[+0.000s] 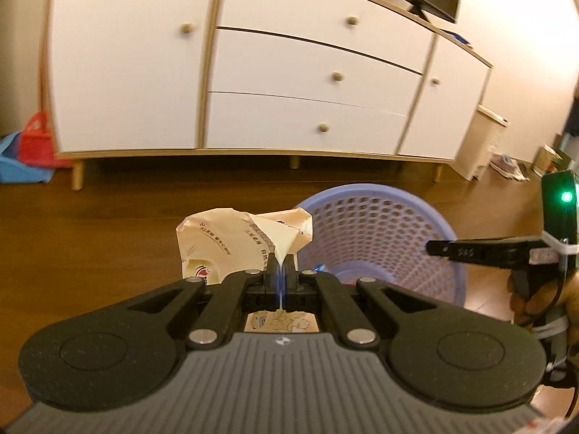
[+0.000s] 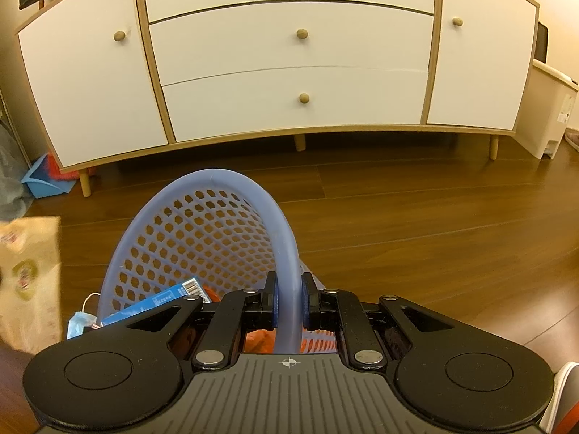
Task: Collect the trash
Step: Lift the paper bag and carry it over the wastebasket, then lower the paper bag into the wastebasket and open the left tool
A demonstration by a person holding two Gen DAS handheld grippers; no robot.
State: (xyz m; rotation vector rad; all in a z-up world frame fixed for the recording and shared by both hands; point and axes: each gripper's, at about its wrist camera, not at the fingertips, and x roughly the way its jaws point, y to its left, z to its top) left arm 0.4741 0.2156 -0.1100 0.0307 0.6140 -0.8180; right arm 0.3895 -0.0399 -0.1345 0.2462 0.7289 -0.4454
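Left gripper (image 1: 281, 261) jaws pinched on paper bag (image 1: 231, 246); basket (image 1: 380, 199) just right beyond it. Right gripper (image 2: 288, 302) jaws clamped on basket rim (image 2: 286, 253).

Light: warm, dim, yellowish indoor cast
Glare: soft sheen on the wooden floor (image 2: 416, 217)
Distortion: fisheye bends the cabinet (image 1: 307, 61)
Blur: paper bag (image 2: 29, 278) smeared at left edge

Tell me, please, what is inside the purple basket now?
Inside the purple basket, the right wrist view shows a blue box with a barcode and something orange near the bottom. The right gripper, clamped on the rim, covers whatever lies beneath.
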